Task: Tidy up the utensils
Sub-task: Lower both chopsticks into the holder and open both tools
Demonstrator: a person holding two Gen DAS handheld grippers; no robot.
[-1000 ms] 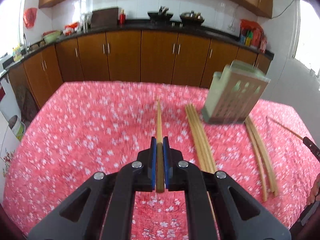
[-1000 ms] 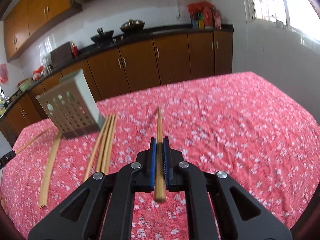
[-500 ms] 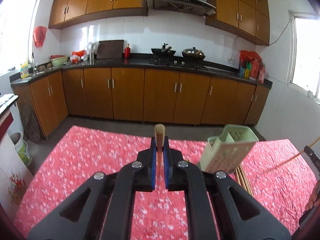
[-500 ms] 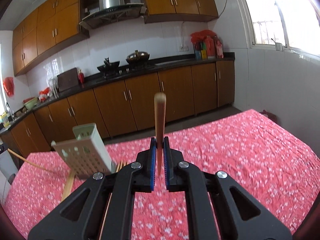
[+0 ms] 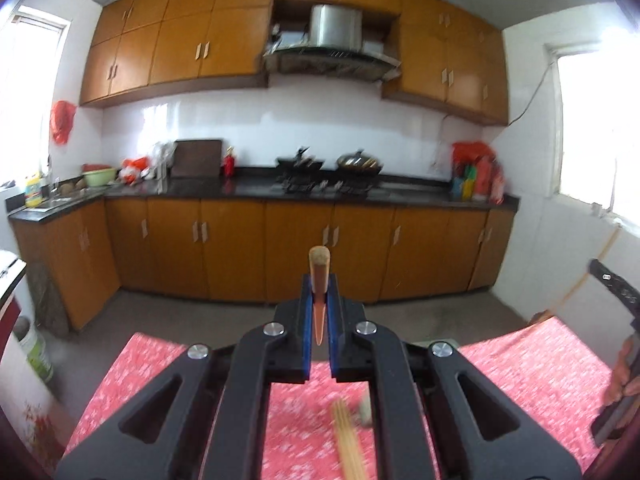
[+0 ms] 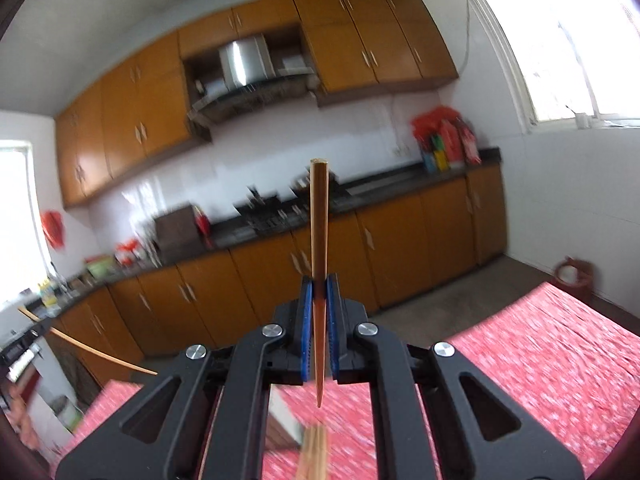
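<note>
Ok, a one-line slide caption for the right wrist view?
Right gripper shut on one chopstick, raised toward the kitchen cabinets above the red floral tablecloth.

Below me the worktop point(image 5: 552, 364) wears a red cloth with small white flowers; a blurred bundle of chopsticks point(image 5: 348, 436) lies on it, beside a pale blurred object.

We see one wooden chopstick point(image 5: 319, 280) gripped upright between blue jaws, blunt end up, tapered tip pointing down. A second chopstick point(image 6: 319, 280), longer above its jaws, stands likewise, its point hanging below them. A blurred bundle of chopsticks point(image 5: 349, 440) lies on the red floral bench point(image 5: 540, 364) beneath.
</note>
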